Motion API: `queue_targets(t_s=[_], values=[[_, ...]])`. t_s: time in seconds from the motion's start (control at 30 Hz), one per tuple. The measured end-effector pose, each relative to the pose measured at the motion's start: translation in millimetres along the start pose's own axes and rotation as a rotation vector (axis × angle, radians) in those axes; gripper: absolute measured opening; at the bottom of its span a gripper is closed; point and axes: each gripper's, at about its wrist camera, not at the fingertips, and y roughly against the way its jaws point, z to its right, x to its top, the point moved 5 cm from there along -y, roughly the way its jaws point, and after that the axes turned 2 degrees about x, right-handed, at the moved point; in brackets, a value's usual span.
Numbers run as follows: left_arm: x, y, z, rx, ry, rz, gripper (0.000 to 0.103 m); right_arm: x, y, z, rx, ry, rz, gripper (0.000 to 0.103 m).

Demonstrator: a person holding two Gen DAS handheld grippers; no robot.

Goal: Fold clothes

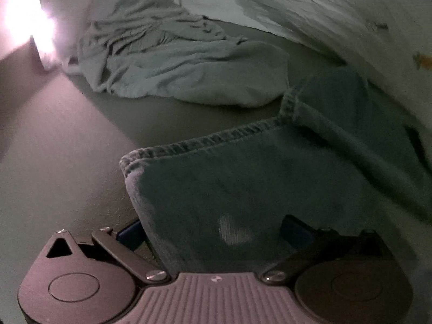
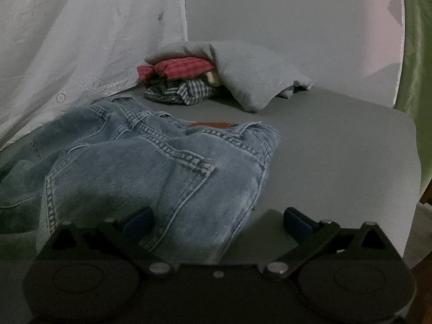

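Note:
A pair of blue jeans lies on the grey table. In the left wrist view the hem end of a jeans leg [image 1: 243,178] lies between the wide-apart blue fingers of my left gripper [image 1: 213,232], which is open around it. In the right wrist view the waist and back pocket of the jeans [image 2: 167,162] lie in front of my right gripper [image 2: 218,221], which is open; the denim passes over its left finger [image 2: 140,220], while the right finger [image 2: 297,220] is over bare table.
A crumpled light grey garment [image 1: 172,56] lies at the far left of the table. A pile with a grey garment [image 2: 243,73], red checked cloth [image 2: 175,68] and blue checked cloth [image 2: 178,90] sits at the back. A white sheet [image 2: 81,40] hangs behind. The table edge [image 2: 413,178] is at right.

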Motion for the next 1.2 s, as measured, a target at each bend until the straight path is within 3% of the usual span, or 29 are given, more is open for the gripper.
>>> queue_targets(t_s=[0.07,0.1,0.13,0.17,0.3,0.4,0.47,0.53,0.63,0.7,0.73,0.83,0.97,1.1,1.2], values=[[-2,1,6,0.039,-0.032,0.028,0.089,0,0,1,0.002,-0.002,0.0,0.103],[0,6,2,0.058,-0.006,0.044,0.061,1,0,2,0.002,-0.002,0.001,0.103],[2,10,-2,0.076,0.018,0.055,0.021,1,-1,2,0.003,-0.002,0.001,0.103],[5,14,-7,0.089,0.043,0.055,0.002,1,-1,3,0.003,-0.003,0.001,0.103],[20,51,-38,0.079,0.188,0.11,0.004,1,-1,4,0.007,-0.005,0.002,0.103],[21,114,-62,0.122,0.2,0.246,0.004,1,-1,5,0.012,-0.006,0.003,0.103],[8,138,-84,0.169,0.209,0.272,0.005,1,-1,5,0.016,-0.006,0.005,0.103],[-13,138,-104,0.228,0.21,0.233,0.006,1,0,5,0.018,-0.006,0.006,0.103],[-56,100,-129,0.342,0.195,0.062,0.012,0,0,4,0.018,-0.006,0.005,0.103],[-72,97,-133,0.376,0.185,0.036,0.019,0,1,4,0.024,-0.004,0.003,0.103],[-76,98,-133,0.383,0.175,0.032,0.029,0,1,4,0.029,-0.002,0.002,0.103],[-60,112,-119,0.331,0.105,0.085,0.049,1,1,5,0.037,0.0,0.002,0.103],[-25,116,-96,0.236,-0.014,0.185,0.065,1,0,3,0.031,0.005,0.002,0.103],[9,88,-75,0.097,-0.119,0.172,0.076,1,0,3,0.031,0.005,0.003,0.103],[22,59,-67,0.067,-0.189,0.124,0.077,0,0,3,0.031,0.006,0.004,0.103]])
